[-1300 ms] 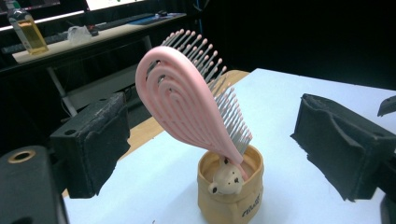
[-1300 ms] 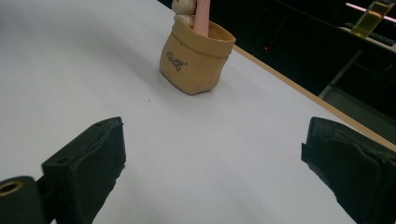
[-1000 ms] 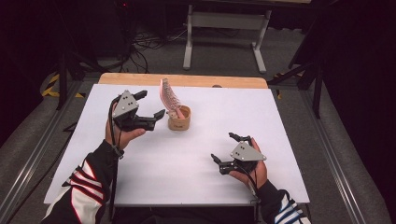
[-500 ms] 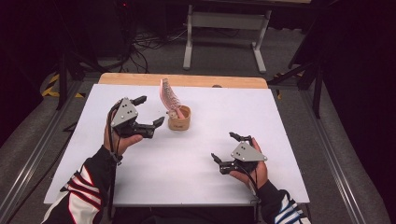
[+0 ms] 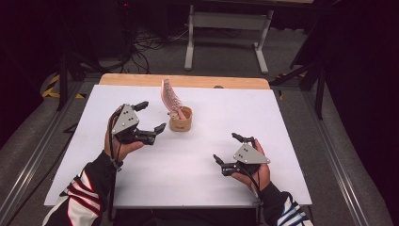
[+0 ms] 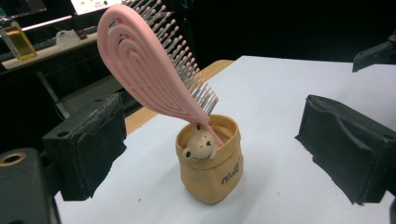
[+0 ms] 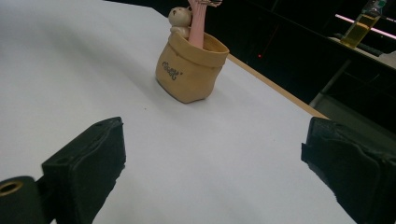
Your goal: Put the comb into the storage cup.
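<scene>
My left gripper hangs with its jaws spread wide and nothing between them, just beside the cup but not touching it. In the left gripper view the cup sits straight ahead, centred in the gap between my jaws, so it lies forward of the gripper. The brush stands handle-down in the cup, its long axis leaning up and away toward the table's far edge, bristles facing the far side. A small bear peeks over the cup's rim. My left hand is clearly the nearer one; my right gripper rests well apart near the front of the table, jaws also wide open and empty, with the cup far ahead of it. Compared with a second ago, my left gripper has drawn back a little from the cup; the right has not shifted.
</scene>
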`<action>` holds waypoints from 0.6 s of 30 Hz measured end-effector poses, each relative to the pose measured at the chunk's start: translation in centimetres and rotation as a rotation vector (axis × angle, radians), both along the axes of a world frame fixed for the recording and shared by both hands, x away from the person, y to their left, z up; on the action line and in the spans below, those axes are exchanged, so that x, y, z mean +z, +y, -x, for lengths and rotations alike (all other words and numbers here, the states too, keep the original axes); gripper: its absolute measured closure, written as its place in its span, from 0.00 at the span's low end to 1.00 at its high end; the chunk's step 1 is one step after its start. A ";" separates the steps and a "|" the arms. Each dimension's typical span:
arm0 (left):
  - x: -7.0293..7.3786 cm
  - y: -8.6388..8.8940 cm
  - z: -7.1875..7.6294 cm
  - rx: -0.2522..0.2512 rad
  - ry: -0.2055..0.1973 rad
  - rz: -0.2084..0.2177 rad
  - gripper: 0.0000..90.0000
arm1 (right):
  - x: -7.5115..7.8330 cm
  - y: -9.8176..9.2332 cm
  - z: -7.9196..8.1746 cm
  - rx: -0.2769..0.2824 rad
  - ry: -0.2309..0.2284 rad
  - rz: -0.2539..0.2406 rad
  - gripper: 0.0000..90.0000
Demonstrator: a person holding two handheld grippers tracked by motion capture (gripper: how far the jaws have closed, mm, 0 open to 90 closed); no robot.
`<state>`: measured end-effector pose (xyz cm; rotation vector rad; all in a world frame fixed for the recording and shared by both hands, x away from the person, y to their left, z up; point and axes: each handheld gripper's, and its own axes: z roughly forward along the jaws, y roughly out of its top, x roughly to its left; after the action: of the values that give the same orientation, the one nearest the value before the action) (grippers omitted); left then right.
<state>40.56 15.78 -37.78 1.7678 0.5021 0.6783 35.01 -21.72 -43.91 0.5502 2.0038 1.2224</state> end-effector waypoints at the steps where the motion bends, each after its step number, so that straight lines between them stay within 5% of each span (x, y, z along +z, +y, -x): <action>1: -0.1 0.0 0.1 -0.003 -0.002 0.000 0.10 | 0.0 0.0 0.0 0.000 -0.001 0.000 0.07; 18: -2.0 -0.8 1.4 -0.038 0.010 -0.058 0.10 | 0.1 0.0 0.1 -0.003 -0.012 0.004 0.07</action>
<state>39.19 14.98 -39.79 1.8315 0.4590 0.6636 34.92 -21.68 -43.85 0.5424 1.9941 1.2169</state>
